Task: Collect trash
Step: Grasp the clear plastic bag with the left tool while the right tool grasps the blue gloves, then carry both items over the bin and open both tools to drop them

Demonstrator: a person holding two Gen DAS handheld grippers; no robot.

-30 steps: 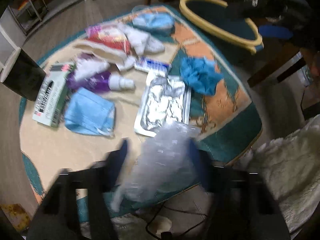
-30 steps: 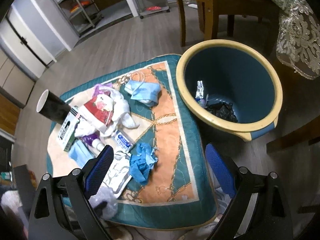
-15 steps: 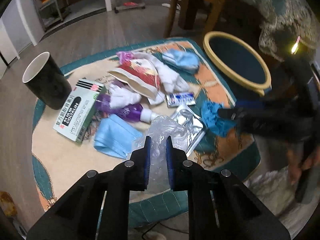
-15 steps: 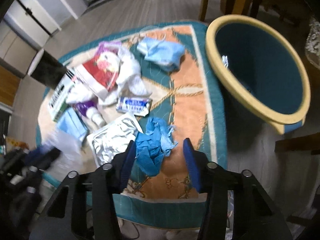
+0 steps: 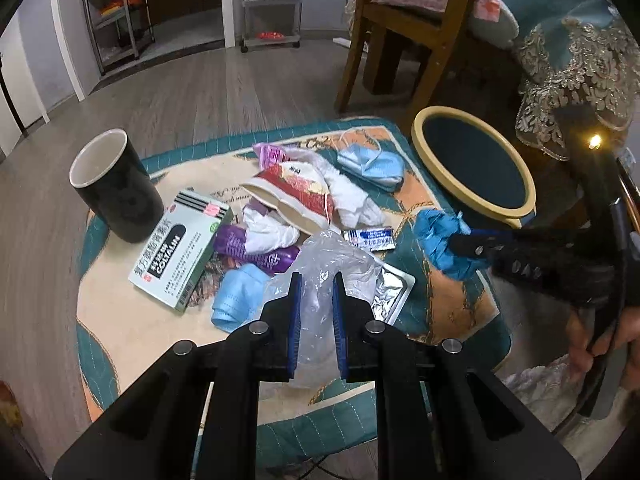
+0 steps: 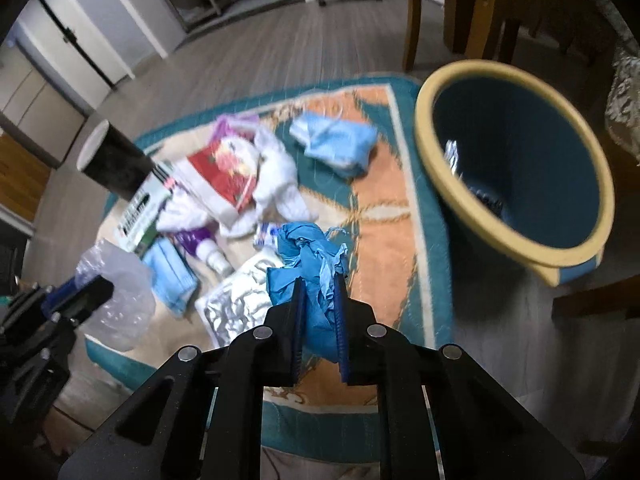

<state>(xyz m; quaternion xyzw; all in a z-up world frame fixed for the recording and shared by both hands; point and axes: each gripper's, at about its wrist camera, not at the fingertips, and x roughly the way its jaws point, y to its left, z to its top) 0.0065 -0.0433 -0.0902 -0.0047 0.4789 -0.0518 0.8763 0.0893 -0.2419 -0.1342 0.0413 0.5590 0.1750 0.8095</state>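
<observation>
The left gripper (image 5: 314,280) is clamped on a crumpled clear plastic bag (image 5: 328,264), its blue-padded fingers pressing the film from both sides; the bag hangs between them above the near edge of the patterned mat (image 5: 120,320). The right gripper (image 6: 319,284) is closed on a wadded blue glove (image 6: 308,256), held up over the mat's orange panel. In the left wrist view that same glove shows at the tip of the other tool, just beside the bin.

The bin (image 6: 576,248) — a round tub with a cream rim and dark teal inside — stands on the floor touching the mat's right edge. It holds a strip of silvery foil (image 6: 452,156) against the inner wall and something dark at the bottom, too blurred to name.

A black cup (image 5: 120,196) with a white interior stands upright at the mat's far-left corner; its contents are not visible. Touching it lies a green-and-white medicine box (image 5: 180,252), flat, lid closed.

Other litter lies on the mat: a red-and-white pouch (image 5: 292,196) lying open-mouthed among white tissue (image 5: 348,196), a purple tube (image 5: 256,252), two pale blue face masks — one (image 5: 372,164) near the bin, one (image 5: 236,296) near the left gripper — a small printed sachet (image 5: 370,238) and a flat foil pack (image 5: 388,292) partly under the plastic bag.
</observation>
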